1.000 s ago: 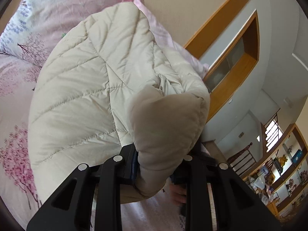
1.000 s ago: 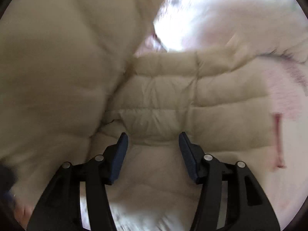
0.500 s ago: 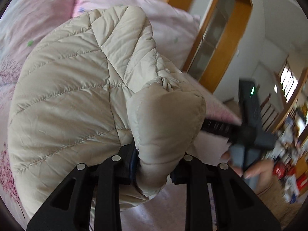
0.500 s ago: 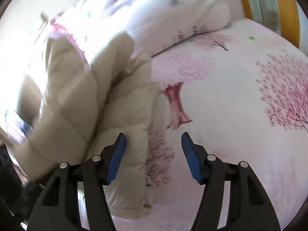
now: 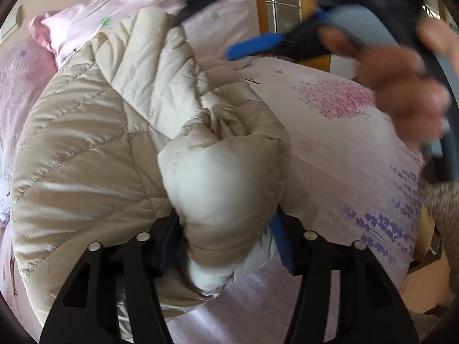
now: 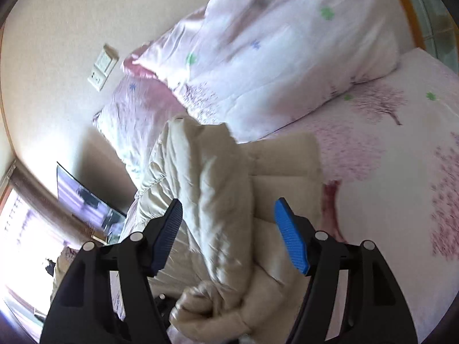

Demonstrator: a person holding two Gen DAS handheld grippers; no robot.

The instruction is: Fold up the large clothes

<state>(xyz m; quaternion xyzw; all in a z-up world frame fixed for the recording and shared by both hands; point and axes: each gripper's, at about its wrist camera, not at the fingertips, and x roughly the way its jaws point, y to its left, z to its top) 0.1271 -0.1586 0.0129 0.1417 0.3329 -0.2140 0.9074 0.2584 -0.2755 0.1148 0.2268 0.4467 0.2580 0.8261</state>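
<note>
A beige quilted puffer jacket [image 5: 94, 154] lies bunched on a pink floral bed sheet [image 5: 330, 132]. My left gripper [image 5: 226, 246] is shut on a thick padded fold of the jacket, which bulges out between the fingers and hides most of the pads. The jacket also shows in the right wrist view [image 6: 206, 189], folded lengthwise below me. My right gripper [image 6: 229, 235] is open and empty above the jacket, and it shows blurred in the left wrist view [image 5: 258, 46], held by a hand [image 5: 401, 86].
A pink floral quilt [image 6: 287, 51] and a pillow [image 6: 134, 109] lie at the head of the bed against a cream wall with a socket plate [image 6: 101, 70]. A wooden window frame [image 5: 287, 8] stands beyond the bed. A TV screen [image 6: 83, 197] shows at the left.
My right gripper has pulled back from the jacket and swung up over the bed, open throughout. My left gripper has kept its hold and turned toward the bed, lowering the jacket.
</note>
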